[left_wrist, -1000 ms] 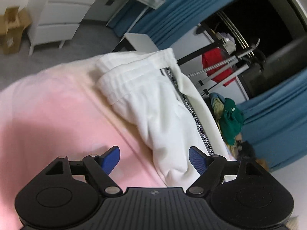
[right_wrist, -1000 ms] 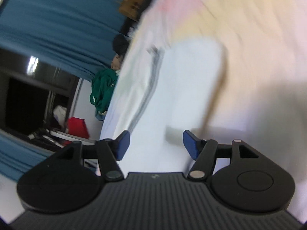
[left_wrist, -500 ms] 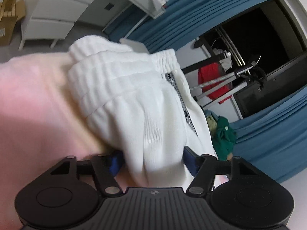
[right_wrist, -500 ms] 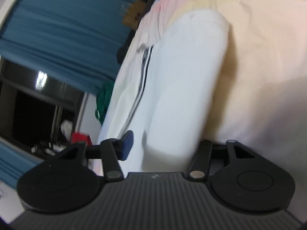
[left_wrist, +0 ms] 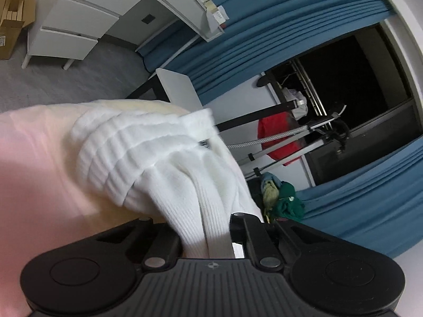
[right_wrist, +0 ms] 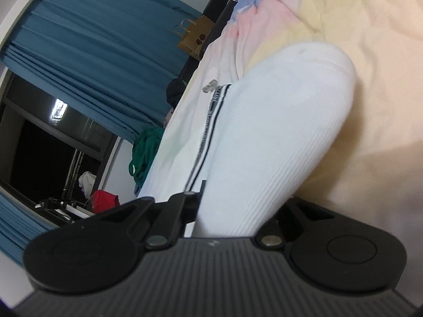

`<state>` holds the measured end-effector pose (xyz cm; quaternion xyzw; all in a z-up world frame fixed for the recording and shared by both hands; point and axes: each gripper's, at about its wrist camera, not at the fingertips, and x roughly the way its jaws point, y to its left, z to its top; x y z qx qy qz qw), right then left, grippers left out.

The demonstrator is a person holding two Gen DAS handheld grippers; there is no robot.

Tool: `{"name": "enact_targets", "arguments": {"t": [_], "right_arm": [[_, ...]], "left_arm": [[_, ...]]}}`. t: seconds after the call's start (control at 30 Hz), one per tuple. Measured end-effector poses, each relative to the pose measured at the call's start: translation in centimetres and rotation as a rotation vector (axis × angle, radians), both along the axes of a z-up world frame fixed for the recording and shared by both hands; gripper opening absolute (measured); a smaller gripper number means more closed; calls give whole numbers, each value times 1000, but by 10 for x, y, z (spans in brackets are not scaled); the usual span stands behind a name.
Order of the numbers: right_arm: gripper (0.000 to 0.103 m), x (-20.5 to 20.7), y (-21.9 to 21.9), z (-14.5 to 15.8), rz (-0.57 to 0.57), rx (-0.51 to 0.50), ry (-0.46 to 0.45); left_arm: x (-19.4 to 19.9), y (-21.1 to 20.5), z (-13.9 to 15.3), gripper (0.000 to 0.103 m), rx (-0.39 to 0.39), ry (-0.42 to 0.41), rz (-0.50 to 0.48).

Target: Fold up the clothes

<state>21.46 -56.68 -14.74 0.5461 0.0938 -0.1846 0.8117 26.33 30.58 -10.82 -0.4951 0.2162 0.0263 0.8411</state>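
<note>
Left wrist view: one white garment (left_wrist: 164, 163), left claw (left_wrist: 205, 233) clamped on it; right claw (right_wrist: 232, 211) closing on it.

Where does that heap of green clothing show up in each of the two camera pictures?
Left wrist view: green clothing at lower right, beside the white garment.
Right wrist view: green clothing left of centre, beside the white garment.
Shared landmark: the red item.

Likely a home bedroom, pastel bedsheet (right_wrist: 370, 26), white drawer unit (left_wrist: 71, 26), blue curtains (left_wrist: 264, 26), clothes rack (left_wrist: 290, 132)
</note>
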Motion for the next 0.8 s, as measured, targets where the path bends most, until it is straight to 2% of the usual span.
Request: {"name": "enact_targets", "arguments": {"t": [0.1, 0.2, 0.3, 0.47, 0.63, 0.8], "right_arm": [[13, -22, 1, 11, 7, 17, 26], [13, -45, 8, 21, 19, 25, 57], [13, -71, 17, 27, 40, 38, 75], [13, -110, 27, 38, 63, 59, 70], [13, -133, 26, 28, 85, 64, 125], [14, -146, 23, 9, 109, 137, 163]], "left_arm": [[-32, 11, 13, 7, -1, 14, -16], [-68, 30, 23, 7, -52, 40, -8], [-104, 44, 33, 7, -24, 59, -5], [-162, 66, 35, 7, -51, 115, -8], [-195, 70, 19, 8, -33, 202, -21], [-203, 61, 19, 13, 77, 243, -36]]}}
